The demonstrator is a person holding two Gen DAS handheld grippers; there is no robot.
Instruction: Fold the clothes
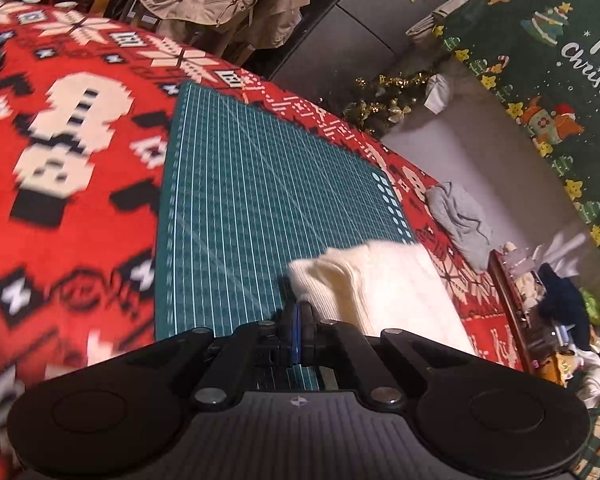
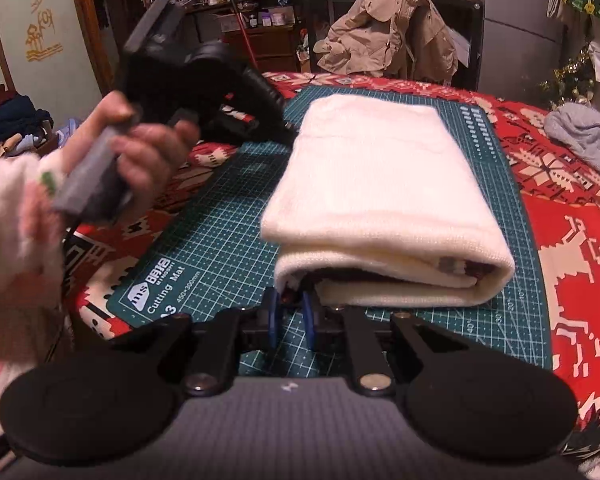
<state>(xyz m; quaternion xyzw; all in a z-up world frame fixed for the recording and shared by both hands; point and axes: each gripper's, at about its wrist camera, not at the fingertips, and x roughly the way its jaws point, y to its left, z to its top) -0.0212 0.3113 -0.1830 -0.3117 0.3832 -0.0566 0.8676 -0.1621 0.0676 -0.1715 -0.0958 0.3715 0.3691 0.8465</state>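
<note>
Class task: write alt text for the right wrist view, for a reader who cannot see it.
A folded cream garment lies on a green cutting mat over a red patterned blanket. The right claw sits at its near edge, jaws slightly apart. At left, a hand holds the left claw's black body beside the garment.

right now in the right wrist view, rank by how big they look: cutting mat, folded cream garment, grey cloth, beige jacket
1. green cutting mat
2. folded cream garment
3. beige jacket, though it sits farther back, so unsure
4. grey cloth, partly cut off at the edge
</note>
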